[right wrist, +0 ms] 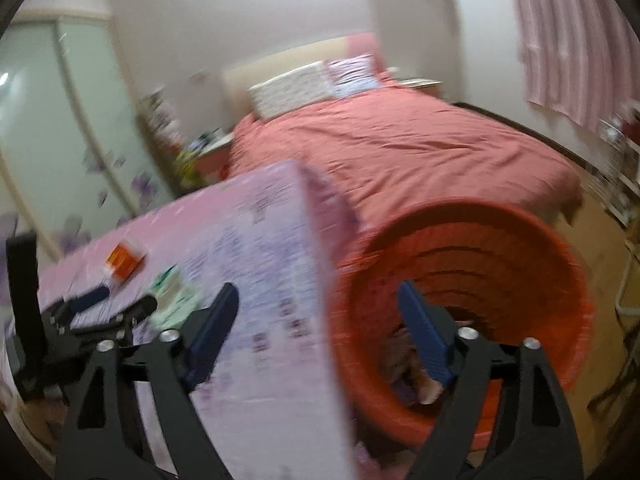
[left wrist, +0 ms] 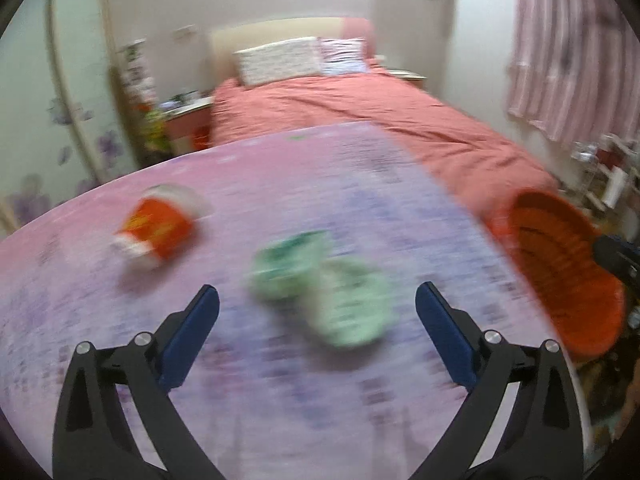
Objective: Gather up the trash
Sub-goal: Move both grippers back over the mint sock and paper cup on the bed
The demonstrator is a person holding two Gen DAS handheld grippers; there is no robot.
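Lining up on the green wrapper (left wrist: 320,288) just ahead between released left jaws, right jaws released too; next, advance and clench.

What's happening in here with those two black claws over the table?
A person is clearing trash off a pink-clothed table. The left claw is open, closing in on a crumpled green wrapper; a red carton lies farther off. The right claw, also open, hangs over an orange basket beside the table.

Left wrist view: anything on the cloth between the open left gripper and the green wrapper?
Nothing; in the left wrist view only bare tablecloth separates the left gripper from the green wrapper, which lies just ahead between the fingertips.
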